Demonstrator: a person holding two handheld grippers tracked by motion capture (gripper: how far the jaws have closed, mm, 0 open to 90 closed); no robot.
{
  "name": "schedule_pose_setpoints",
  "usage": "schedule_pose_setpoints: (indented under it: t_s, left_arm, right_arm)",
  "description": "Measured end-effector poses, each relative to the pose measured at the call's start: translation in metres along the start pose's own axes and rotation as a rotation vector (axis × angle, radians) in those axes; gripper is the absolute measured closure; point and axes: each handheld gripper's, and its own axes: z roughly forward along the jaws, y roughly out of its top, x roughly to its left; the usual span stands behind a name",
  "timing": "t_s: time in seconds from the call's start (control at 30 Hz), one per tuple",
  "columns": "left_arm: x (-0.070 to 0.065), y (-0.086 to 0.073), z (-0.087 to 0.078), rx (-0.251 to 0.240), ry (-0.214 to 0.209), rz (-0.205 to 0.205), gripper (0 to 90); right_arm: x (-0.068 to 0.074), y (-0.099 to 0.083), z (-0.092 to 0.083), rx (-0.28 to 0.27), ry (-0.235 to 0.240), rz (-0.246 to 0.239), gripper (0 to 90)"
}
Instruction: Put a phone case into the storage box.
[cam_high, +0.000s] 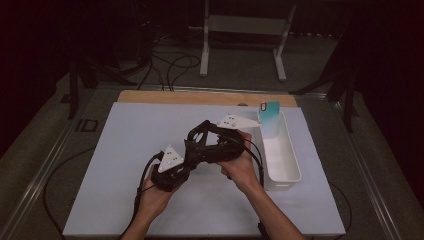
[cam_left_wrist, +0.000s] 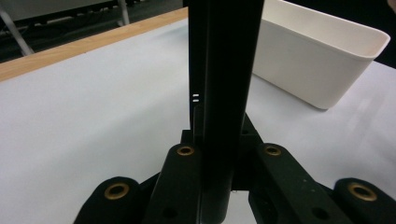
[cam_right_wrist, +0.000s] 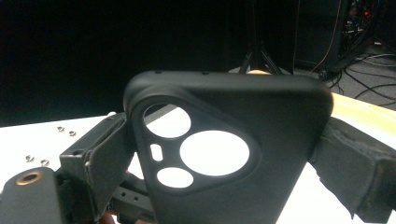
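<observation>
A black phone case (cam_high: 201, 133) with round camera cut-outs is held up over the middle of the table between both grippers. My left gripper (cam_high: 191, 151) comes from the lower left. In the left gripper view the case (cam_left_wrist: 233, 56) stands edge-on, with that gripper (cam_left_wrist: 219, 116) shut on it. My right gripper (cam_high: 204, 140) reaches in from the right. In the right gripper view the case's back (cam_right_wrist: 261, 112) faces the camera, and that gripper (cam_right_wrist: 224, 154) has one pad against each long edge.
A white oblong bin (cam_high: 295, 167) stands at the table's right, also in the left gripper view (cam_left_wrist: 327, 56), with a teal phone case (cam_high: 270, 116) leaning at its far end. A white sheet (cam_high: 145, 135) covers the table. A metal stand (cam_high: 244, 25) rises behind.
</observation>
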Motion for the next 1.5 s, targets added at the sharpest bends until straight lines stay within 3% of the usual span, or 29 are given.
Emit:
schedule_pose_setpoints:
  t_s: [0.2, 0.57, 0.7, 0.83, 1.07, 1.13, 1.33, 1.5]
  left_arm:
    - [-0.001, -0.001, 0.001, -0.004, -0.029, -0.018, 84.8]
    - [0.000, -0.001, 0.002, -0.007, -0.034, 0.003, 79.9]
    - [0.001, -0.001, 0.000, -0.013, -0.037, 0.005, 71.0]
    - [0.004, -0.002, -0.004, -0.032, -0.040, -0.006, 51.9]
    - [0.008, 0.000, -0.016, -0.079, 0.040, -0.024, 15.3]
    - [0.011, 0.000, -0.019, -0.088, 0.041, -0.035, 6.3]
    - [0.020, -0.003, -0.030, -0.112, 0.079, -0.030, 0.0]
    - [0.032, -0.010, -0.041, -0.130, 0.076, -0.054, 0.0]
  right_arm:
    - [0.002, -0.001, 0.001, -0.009, -0.021, 0.001, 12.0]
    - [0.002, -0.003, 0.000, -0.016, -0.014, -0.016, 13.9]
    - [0.002, -0.003, -0.001, -0.014, -0.012, -0.014, 14.1]
    - [0.001, -0.003, -0.001, -0.012, -0.017, -0.014, 14.1]
    - [-0.004, -0.003, -0.003, -0.018, -0.031, -0.017, 14.1]
    - [-0.006, -0.003, -0.006, -0.020, -0.042, -0.012, 14.0]
    - [-0.010, -0.003, -0.011, -0.030, -0.058, -0.010, 13.9]
    - [-0.011, -0.002, -0.012, -0.029, -0.064, -0.012, 13.8]
